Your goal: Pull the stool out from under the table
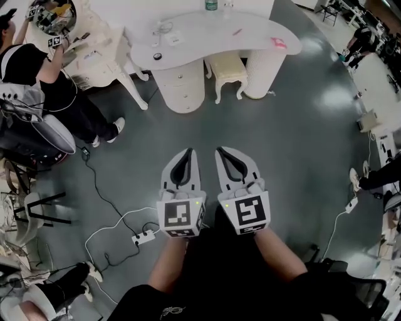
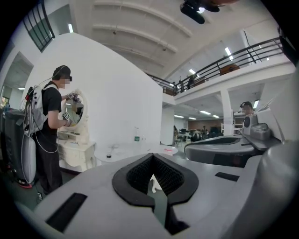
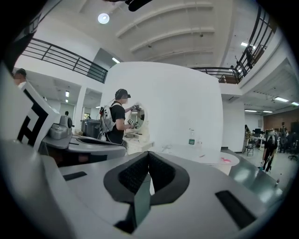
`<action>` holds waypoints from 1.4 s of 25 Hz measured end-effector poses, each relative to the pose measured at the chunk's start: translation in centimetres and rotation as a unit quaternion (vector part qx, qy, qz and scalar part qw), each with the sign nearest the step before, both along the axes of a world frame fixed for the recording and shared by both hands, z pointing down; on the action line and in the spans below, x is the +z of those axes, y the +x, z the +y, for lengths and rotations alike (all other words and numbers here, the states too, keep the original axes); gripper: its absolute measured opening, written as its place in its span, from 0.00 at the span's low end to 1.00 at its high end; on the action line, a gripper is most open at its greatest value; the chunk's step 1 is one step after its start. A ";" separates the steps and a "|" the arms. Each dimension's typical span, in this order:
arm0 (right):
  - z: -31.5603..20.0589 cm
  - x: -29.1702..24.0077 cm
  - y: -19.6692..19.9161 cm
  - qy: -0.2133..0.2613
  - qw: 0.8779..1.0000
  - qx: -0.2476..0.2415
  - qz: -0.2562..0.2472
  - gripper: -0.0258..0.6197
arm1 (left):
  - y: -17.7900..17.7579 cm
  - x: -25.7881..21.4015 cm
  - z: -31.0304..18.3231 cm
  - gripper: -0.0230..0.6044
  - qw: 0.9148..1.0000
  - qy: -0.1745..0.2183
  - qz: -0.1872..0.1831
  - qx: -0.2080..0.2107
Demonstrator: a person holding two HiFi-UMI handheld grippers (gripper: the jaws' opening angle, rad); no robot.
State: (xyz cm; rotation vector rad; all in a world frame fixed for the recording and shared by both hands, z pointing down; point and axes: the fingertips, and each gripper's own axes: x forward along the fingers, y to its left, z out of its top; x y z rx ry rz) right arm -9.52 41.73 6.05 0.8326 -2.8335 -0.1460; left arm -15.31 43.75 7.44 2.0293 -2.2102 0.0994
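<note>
Left gripper [image 1: 188, 152] and right gripper [image 1: 220, 150] held side by side, fingers closed, empty, well short of the tucked-in stool [image 1: 227, 68].

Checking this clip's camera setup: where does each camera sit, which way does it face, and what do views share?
Head view: on the head, steeply down at floor; shows forearms, left gripper, right gripper, both shut; table and stool ahead.
Left gripper view: on the left gripper, level along its shut jaws toward the table; right gripper at right.
Right gripper view: on the right gripper, same heading; left gripper at left.
Shared: all three show the table and bottle.
</note>
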 end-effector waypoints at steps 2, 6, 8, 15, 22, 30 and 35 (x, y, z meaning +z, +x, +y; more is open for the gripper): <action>-1.7 -0.2 -0.8 -0.006 1.000 -0.013 -0.013 0.05 | -0.4 0.0 -1.4 0.05 1.000 -0.009 -0.013 -0.008; -5.5 -1.2 -1.8 -0.007 0.999 -0.034 -0.036 0.05 | -0.4 -0.6 -4.7 0.05 0.999 -0.023 -0.037 -0.012; -7.4 -1.5 -1.6 -0.007 0.998 -0.033 -0.045 0.05 | -0.2 -0.7 -6.7 0.05 0.998 -0.029 -0.047 -0.010; -13.3 -0.6 2.0 -0.049 0.997 0.002 -0.061 0.05 | 3.3 0.3 -12.7 0.05 0.997 -0.053 -0.050 0.018; -18.2 0.7 7.7 -0.065 0.993 0.076 -0.070 0.05 | 8.6 0.6 -18.4 0.05 0.995 -0.052 -0.046 0.076; -22.2 3.1 12.4 -0.073 0.987 0.138 -0.044 0.05 | 13.1 3.2 -23.1 0.05 0.986 -0.081 -0.035 0.139; -25.2 3.5 12.6 -0.072 0.984 0.163 -0.030 0.05 | 11.6 3.3 -26.6 0.05 0.986 -0.077 -0.029 0.146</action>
